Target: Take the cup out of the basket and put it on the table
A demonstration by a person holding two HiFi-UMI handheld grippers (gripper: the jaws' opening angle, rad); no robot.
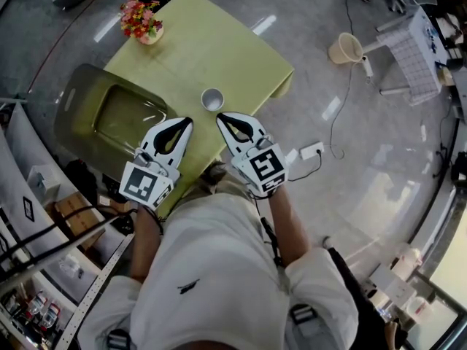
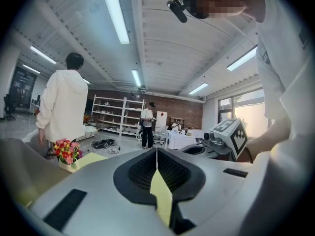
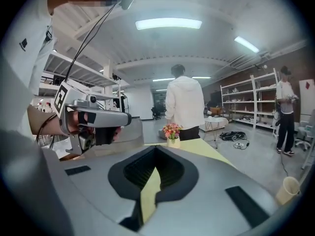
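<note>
Right gripper view: the fingers (image 3: 98,191) of the right gripper (image 3: 155,150) are pressed together, with nothing between them. Left gripper view: the fingers (image 2: 98,195) of the left gripper (image 2: 156,152) are likewise closed on each other and empty.

Head view: both grippers are held side by side over the near edge of the yellow-green desk (image 1: 219,42), tips pointing away from the person. The cup (image 1: 212,99) stands upright on the desk, outside the basket, just ahead of the two tips and apart from both. The olive-green basket (image 1: 76,97) lies at the desk's left side, to the left of the left gripper. A pot of flowers (image 1: 142,22) stands at the desk's far corner. A beige bucket (image 1: 345,48) and a white power strip (image 1: 311,150) are on the floor to the right.
</note>
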